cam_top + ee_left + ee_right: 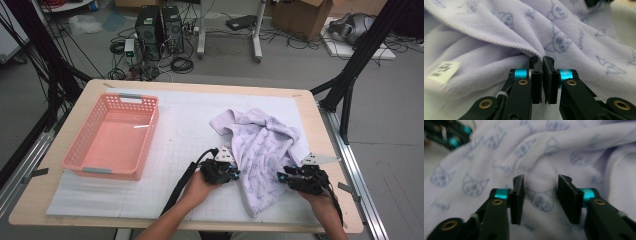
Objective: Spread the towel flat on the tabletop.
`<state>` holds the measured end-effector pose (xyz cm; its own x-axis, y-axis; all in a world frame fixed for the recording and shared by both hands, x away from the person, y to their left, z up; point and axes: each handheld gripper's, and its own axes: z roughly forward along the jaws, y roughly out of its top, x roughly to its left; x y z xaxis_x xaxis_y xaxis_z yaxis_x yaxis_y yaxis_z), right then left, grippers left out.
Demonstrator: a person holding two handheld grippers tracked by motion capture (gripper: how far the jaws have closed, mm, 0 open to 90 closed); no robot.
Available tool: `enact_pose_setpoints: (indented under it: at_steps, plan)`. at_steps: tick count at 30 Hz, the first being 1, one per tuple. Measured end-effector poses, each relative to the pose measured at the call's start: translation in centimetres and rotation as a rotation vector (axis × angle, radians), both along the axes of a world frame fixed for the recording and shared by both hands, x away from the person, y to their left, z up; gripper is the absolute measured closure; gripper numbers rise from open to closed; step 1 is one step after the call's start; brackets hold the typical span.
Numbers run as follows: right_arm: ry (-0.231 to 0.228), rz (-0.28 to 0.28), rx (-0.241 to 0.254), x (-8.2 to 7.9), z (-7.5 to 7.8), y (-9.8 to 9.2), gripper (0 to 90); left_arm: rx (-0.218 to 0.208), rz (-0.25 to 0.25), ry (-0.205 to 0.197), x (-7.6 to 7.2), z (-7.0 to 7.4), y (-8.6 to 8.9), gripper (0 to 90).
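High view: a lilac garment (pixel 262 150) with a cat print lies crumpled on the right half of the counter (pixel 190 130), well apart from the pink basket (pixel 112 137) on the left. Left tongs (pixel 231 172) sit at its left edge, clamped on a fold of the cloth. Right tongs (pixel 286 176) sit at its right edge, jaws partly apart with cloth bunched between them, not pinched.

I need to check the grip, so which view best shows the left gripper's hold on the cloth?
The left gripper view: the left gripper pinches the cloth hem. The high view shows it small; the right gripper view, blurred.
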<state>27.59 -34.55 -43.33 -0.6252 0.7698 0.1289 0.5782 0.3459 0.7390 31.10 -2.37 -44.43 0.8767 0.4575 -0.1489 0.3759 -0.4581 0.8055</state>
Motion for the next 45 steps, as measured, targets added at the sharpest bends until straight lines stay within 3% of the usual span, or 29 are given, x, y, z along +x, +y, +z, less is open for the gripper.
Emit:
enact_pose_setpoints:
  at_steps: [5,9,11,13,17,20,22,25,28,30,31,33,35,37,41,45]
  plan:
    - [0.006,0.054,-0.011,-0.7,0.5,0.5,78.8,-0.063,0.055,-0.008,-0.8,0.6,3.7,86.5]
    - [0.036,0.153,0.018,-2.1,1.7,0.6,80.2,-0.106,0.109,-0.042,-1.3,2.1,6.9,86.5]
    - [0.03,0.173,0.049,-2.4,2.4,0.5,80.3,-0.145,0.132,-0.042,-1.0,2.8,8.1,86.5]
    - [0.005,0.172,0.084,-2.1,3.5,0.5,80.8,-0.139,0.155,-0.066,-0.2,3.6,8.5,86.5]
    - [-0.042,0.156,0.103,0.4,5.0,1.6,80.8,-0.113,0.23,-0.107,2.3,4.7,8.5,86.5]
    - [-0.068,0.12,0.124,3.4,5.6,2.8,81.2,-0.079,0.296,-0.13,4.4,4.9,8.8,86.6]
    - [-0.081,0.103,0.143,4.8,5.6,3.4,81.6,-0.083,0.346,-0.12,5.8,4.8,9.2,86.7]
    - [-0.09,0.057,0.12,7.9,5.4,4.8,82.3,-0.077,0.428,-0.105,7.5,4.1,9.6,86.7]
    - [-0.102,0.011,0.083,10.4,5.1,6.1,83.5,-0.044,0.466,-0.087,8.2,3.0,9.5,86.3]
    - [-0.105,-0.02,0.05,11.9,4.8,6.8,83.9,-0.055,0.484,-0.061,8.4,2.7,9.3,82.1]
    - [-0.11,-0.042,0.034,12.7,4.7,7.1,84.1,-0.073,0.493,-0.047,8.4,2.7,9.2,74.7]
    - [-0.111,-0.079,0.009,14.0,4.4,7.4,84.1,-0.103,0.482,-0.02,8.1,2.8,8.9,59.0]
    - [-0.106,-0.131,-0.007,15.1,4.1,7.7,84.1,-0.114,0.452,-0.033,7.5,3.0,8.5,51.5]
    - [-0.106,-0.181,-0.026,16.0,3.8,7.8,84.1,-0.13,0.402,-0.049,6.8,3.1,8.0,49.9]
    - [-0.094,-0.287,-0.007,16.7,2.8,7.5,84.0,-0.126,0.299,-0.065,5.9,3.0,6.8,46.6]
    - [-0.1,-0.293,0.046,16.2,3.1,7.3,74.0,-0.13,0.258,-0.059,5.7,2.5,5.9,41.4]
